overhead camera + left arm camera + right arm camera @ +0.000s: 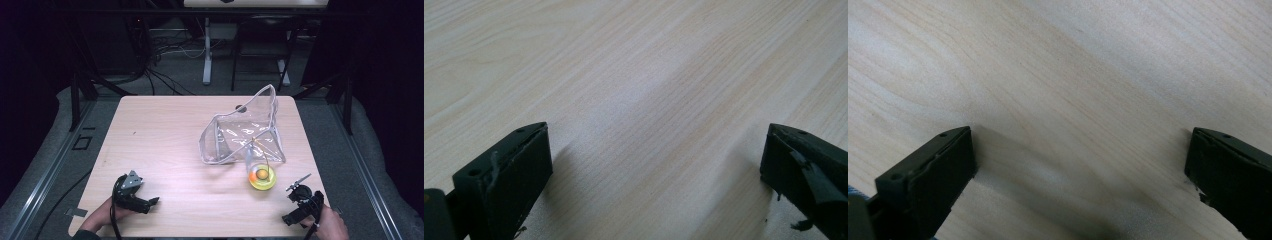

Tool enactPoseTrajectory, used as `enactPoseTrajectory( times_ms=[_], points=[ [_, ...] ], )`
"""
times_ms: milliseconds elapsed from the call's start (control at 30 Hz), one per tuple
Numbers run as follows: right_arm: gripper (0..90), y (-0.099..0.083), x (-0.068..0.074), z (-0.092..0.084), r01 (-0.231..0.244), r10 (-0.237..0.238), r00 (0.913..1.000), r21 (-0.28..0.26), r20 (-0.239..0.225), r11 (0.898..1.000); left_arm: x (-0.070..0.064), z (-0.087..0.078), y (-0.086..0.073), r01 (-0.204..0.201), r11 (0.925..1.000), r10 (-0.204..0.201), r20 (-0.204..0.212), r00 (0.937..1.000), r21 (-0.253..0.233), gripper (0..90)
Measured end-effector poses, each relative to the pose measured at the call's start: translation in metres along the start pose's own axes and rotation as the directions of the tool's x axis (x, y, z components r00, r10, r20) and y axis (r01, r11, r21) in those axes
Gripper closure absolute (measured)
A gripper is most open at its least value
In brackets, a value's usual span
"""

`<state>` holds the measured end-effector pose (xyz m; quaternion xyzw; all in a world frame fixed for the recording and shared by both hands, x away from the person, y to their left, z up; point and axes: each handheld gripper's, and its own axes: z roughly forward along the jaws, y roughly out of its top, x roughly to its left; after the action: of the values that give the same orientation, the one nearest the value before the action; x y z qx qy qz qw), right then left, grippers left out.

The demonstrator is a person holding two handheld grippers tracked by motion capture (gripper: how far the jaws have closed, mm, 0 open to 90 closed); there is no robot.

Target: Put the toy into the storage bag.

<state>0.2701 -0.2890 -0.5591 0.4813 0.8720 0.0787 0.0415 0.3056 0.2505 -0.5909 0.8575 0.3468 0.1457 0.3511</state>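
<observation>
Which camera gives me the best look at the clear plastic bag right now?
The high view: the clear plastic bag stands open mid-table, beside a yellow round object. Both gripper views look down at bare wooden tabletop between their open jaws.

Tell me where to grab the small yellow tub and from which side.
Take the yellow tub by its rim, coming straight down from above with the right gripper, which is nearer. It sits upright and low, open side up, and the clear plastic bag crowds its far side, so the near and outer edges look freest.
</observation>
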Motion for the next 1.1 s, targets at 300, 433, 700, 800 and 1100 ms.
enactPoseTrajectory(
  times_ms=[300, 433, 700, 800, 1100],
  points=[
    [0.0, 0.001, 0.000, 0.000, 0.004, -0.004, 1.0000, 0.009, 0.008, 1.000, 0.000, 0.000, 0.000, 0.003, 1.0000, -0.003, 0.001, 1.0000, 0.001, 0.1],
    [0.0, 0.000, 0.001, 0.000, -0.006, 0.006, 0.9999, -0.001, 0.008, 1.000, 0.000, 0.000, 0.000, 0.002, 1.0000, -0.002, 0.001, 1.0000, 0.002, 0.1],
    [0.0, 0.004, 0.000, -0.001, -0.001, 0.001, 0.9999, 0.047, 0.010, 0.999, 0.000, 0.000, 0.000, -0.001, 1.0000, 0.001, 0.000, 1.0000, 0.001, 0.1],
    [0.0, 0.002, -0.003, -0.005, -0.026, 0.025, 0.9996, 0.056, 0.013, 0.998, 0.000, 0.000, 0.000, -0.001, 1.0000, 0.001, 0.000, 1.0000, 0.001, 0.1],
    [0.0, 0.008, 0.006, -0.024, -0.022, 0.022, 0.9998, 0.018, 0.000, 1.000, 0.000, 0.000, 0.000, 0.000, 1.0000, 0.000, -0.003, 1.0000, -0.001, 0.1]
  ],
)
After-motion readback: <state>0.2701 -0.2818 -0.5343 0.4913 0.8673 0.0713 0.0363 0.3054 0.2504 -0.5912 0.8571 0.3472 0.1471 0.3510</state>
